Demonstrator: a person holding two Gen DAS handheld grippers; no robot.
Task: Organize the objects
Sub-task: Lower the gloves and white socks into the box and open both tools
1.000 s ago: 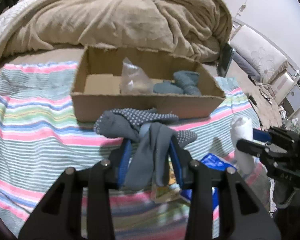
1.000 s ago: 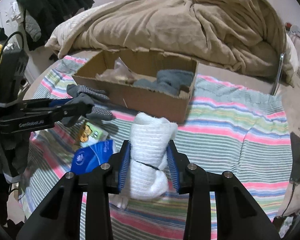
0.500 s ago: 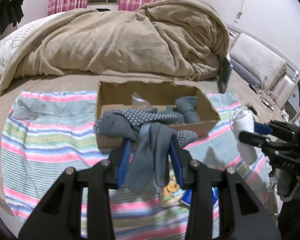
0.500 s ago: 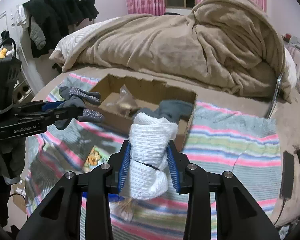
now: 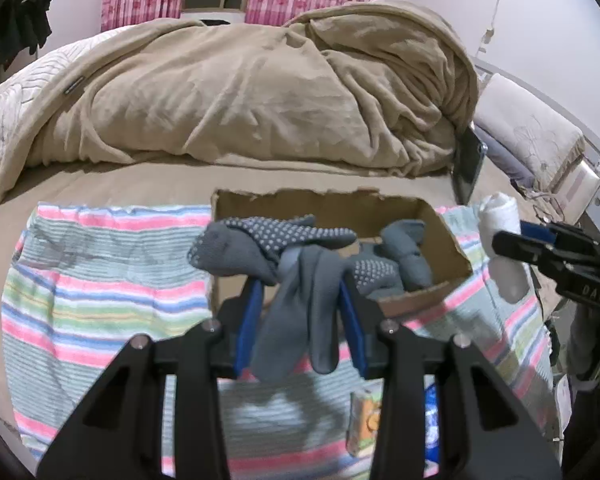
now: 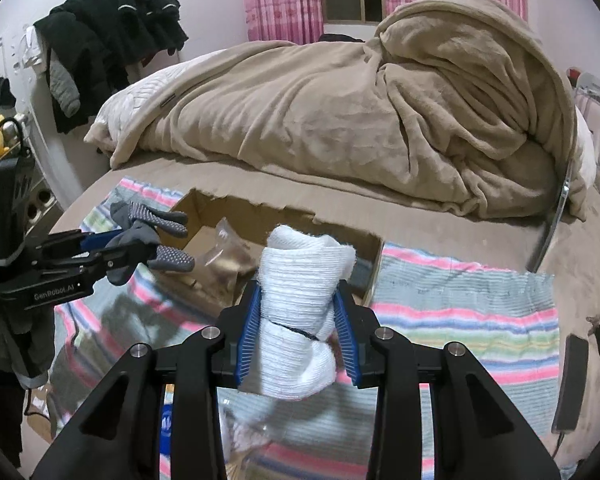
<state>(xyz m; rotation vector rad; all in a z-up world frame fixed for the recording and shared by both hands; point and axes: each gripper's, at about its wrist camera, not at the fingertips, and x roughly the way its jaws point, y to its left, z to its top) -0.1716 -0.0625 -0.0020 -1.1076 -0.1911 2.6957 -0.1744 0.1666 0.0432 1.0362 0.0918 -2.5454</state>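
**Socks heading for the cardboard box**

Socks are being carried in both hands above the bed. Behind everything, a beige blanket (image 5: 260,92) is lying heaped across the bed, and a striped towel (image 5: 100,292) is spreading under the work area. On that towel a cardboard box (image 5: 428,300) is sitting open, already holding a rolled grey sock pair (image 5: 408,252) and a clear plastic bag (image 6: 224,248). The left tongs (image 5: 300,316) are clamping narrowly on grey dotted-sole socks (image 5: 276,248), hanging in front of the box. The right tongs (image 6: 298,320) are pinching a rolled white sock bundle (image 6: 300,304) near the box's right end. The transport step seems under way; next, each load probably needs bringing over the box opening and releasing inside.
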